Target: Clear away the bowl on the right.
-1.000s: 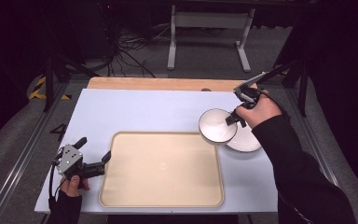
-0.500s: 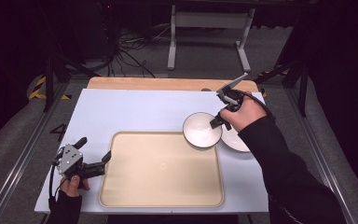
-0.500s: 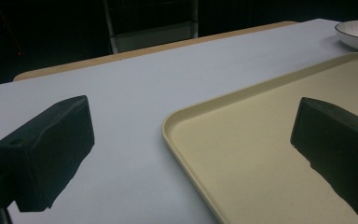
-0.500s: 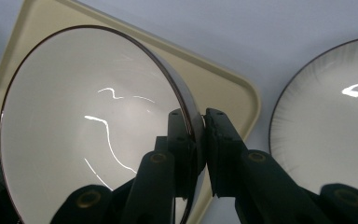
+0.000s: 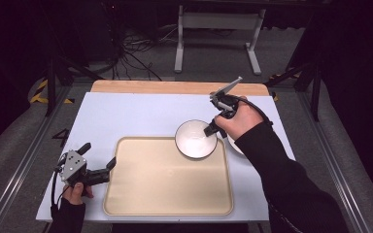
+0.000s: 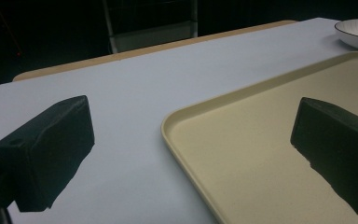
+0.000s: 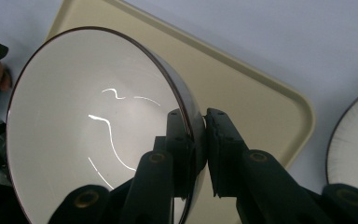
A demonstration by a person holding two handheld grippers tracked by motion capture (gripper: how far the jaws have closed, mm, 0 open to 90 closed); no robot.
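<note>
The right gripper (image 7: 196, 140) pinched a white bowl (image 5: 195, 139) by its rim above the tray's (image 5: 167, 204) far right corner; that thin grip risked slipping. The left gripper (image 5: 110, 166) sat open, straddling the tray's left edge.

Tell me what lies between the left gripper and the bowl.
In the high view, the beige tray lies between the left gripper and the bowl held by the right gripper; the tray surface there is bare.
</note>
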